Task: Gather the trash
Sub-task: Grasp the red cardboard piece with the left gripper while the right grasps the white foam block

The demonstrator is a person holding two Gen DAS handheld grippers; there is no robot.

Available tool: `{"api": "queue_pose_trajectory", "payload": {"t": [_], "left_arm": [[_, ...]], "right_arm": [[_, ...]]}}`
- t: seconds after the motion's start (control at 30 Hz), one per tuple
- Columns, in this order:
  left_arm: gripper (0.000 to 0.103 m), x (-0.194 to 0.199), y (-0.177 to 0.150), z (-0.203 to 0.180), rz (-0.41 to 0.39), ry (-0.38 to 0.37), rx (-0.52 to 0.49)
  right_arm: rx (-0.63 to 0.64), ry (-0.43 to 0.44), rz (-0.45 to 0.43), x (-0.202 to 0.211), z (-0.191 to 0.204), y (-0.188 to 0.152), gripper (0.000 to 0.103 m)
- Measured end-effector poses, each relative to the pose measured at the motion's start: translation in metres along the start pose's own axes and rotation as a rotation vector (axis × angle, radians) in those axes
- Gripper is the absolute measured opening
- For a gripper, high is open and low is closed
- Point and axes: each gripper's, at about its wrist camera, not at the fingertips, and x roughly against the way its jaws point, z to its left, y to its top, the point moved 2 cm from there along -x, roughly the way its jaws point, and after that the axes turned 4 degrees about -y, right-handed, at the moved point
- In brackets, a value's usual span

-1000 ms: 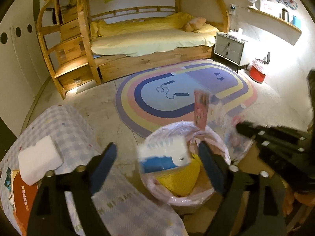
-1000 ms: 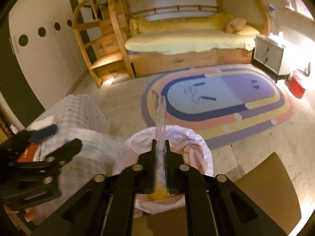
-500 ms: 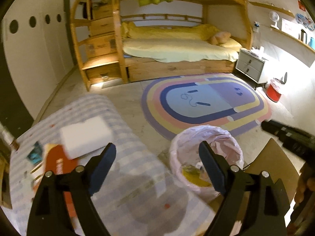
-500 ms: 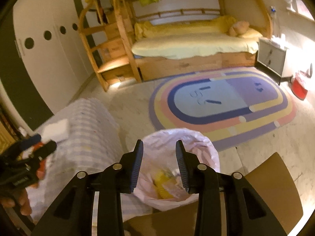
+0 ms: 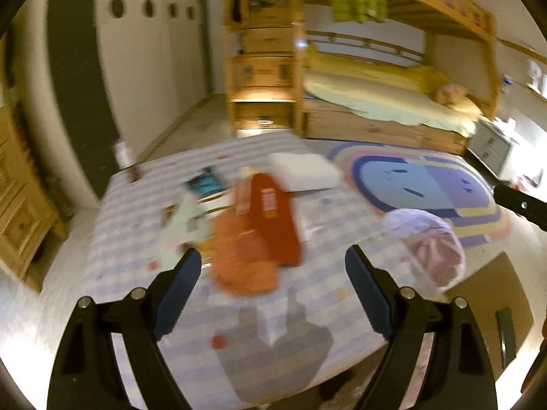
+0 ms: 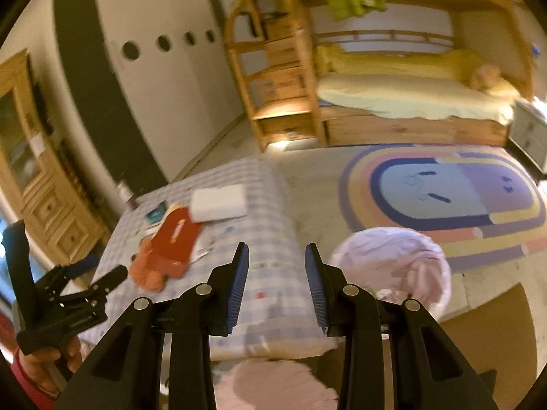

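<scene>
checked cloth in pale blue and white covers the table, whose rounded near edge drops off just ahead of both grippers; its right edge runs close beside the trash bin, a bin lined with a pink-white bag that stands on the floor between the table and the rainbow rug. bare floor lies open between the table's far end and the wooden bunk bed. a brown cardboard sheet lies on the floor near the bin.

the trash is bunched on the far left part of the table: a red flat packet lying over an orange crumpled thing, a white foam block just beyond them, a teal packet and pale paper scraps to the left, all blurred. a small bottle stands upright near the table's far left corner.

the left gripper hovers over the near half of the table, jaws spread wide with nothing between them, pointing at the orange and red pieces. the right gripper hangs above the table's near right edge beside the bin, jaws parted moderately and empty. in the right wrist view the left gripper appears at lower left, gripped by a hand.
</scene>
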Motion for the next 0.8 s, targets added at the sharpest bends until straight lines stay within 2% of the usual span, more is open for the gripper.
{"api": "queue_pose_trajectory", "payload": {"t": [0.17, 0.27, 0.4, 0.8], "left_arm": [[0.085, 0.014, -0.013, 0.048, -0.003, 0.108, 0.094], [0.088, 0.021, -0.017, 0.07, -0.007, 0.158, 0.137], [0.088, 0.021, -0.017, 0.09, -0.013, 0.203, 0.173], [0.088, -0.029, 0.003, 0.102, 0.009, 0.21, 0.158]], "right_arm": [[0.095, 0.08, 0.026, -0.016, 0.043, 0.0, 0.038], [0.141, 0.094, 0.03, -0.025, 0.06, 0.0, 0.046], [0.175, 0.103, 0.048, -0.044, 0.077, 0.002, 0.049], [0.221, 0.067, 0.104, -0.12, 0.095, 0.018, 0.052]]}}
